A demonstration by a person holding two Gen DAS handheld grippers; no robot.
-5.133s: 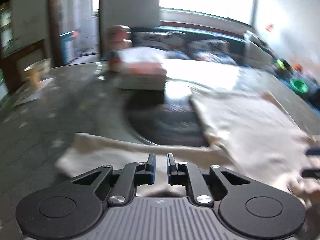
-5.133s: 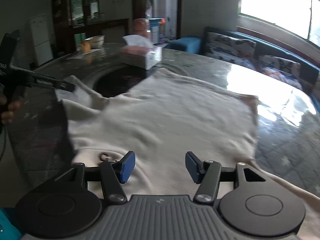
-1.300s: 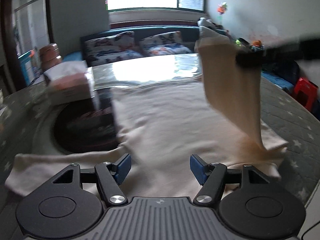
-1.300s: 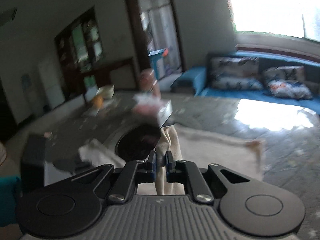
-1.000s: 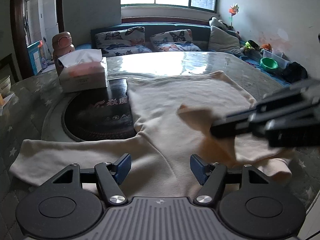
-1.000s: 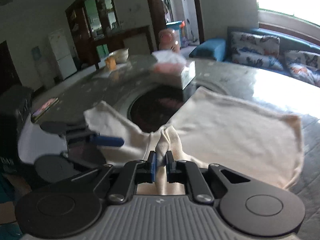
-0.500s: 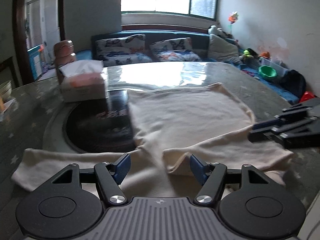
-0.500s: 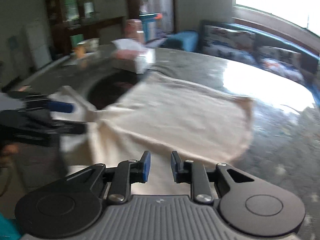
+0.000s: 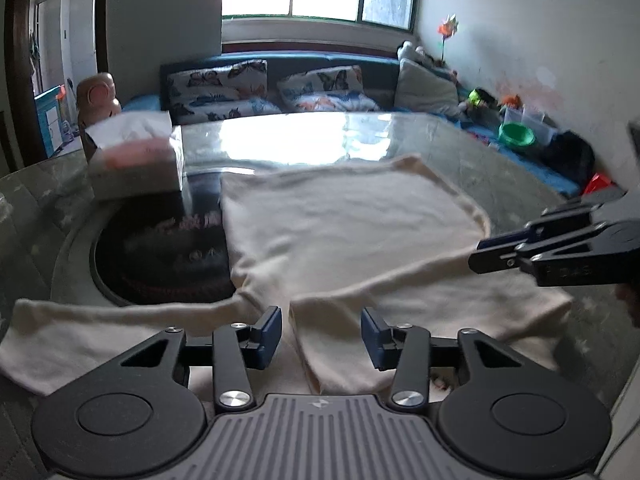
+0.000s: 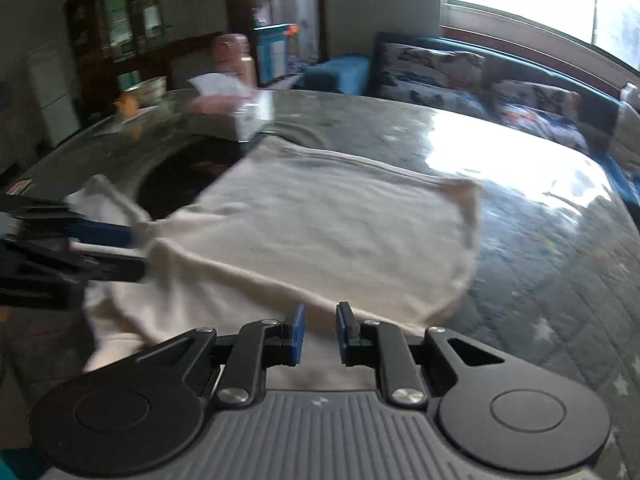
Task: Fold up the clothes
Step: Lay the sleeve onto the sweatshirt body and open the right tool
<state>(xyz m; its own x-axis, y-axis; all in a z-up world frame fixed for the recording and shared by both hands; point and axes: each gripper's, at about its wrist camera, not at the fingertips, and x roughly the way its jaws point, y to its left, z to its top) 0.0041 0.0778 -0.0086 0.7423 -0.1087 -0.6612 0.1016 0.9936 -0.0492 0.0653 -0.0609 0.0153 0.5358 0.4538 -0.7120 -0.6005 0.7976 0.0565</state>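
Observation:
A cream long-sleeved shirt (image 9: 340,220) lies flat on the grey table (image 9: 520,184). One sleeve (image 9: 400,292) is folded across its near part; the other sleeve (image 9: 100,324) stretches out to the left. My left gripper (image 9: 320,338) hangs over the folded sleeve's cuff. Its jaws are closing with the cuff end between them, and the pads do not press on it. In the right wrist view my right gripper (image 10: 320,334) hovers over the shirt (image 10: 320,216). Its jaws are closing to a narrow gap with nothing pinched.
A tissue box (image 9: 136,164) and a brown bottle (image 9: 98,96) stand at the back left. A dark round inlay (image 9: 160,252) sits left of the shirt. A blue sofa (image 9: 312,92) runs behind the table. Boxes and a green bowl (image 9: 516,134) lie far right.
The right gripper laid the sleeve across the shirt, let go of it and drew back to the right. The left jaws have narrowed around the cuff end.

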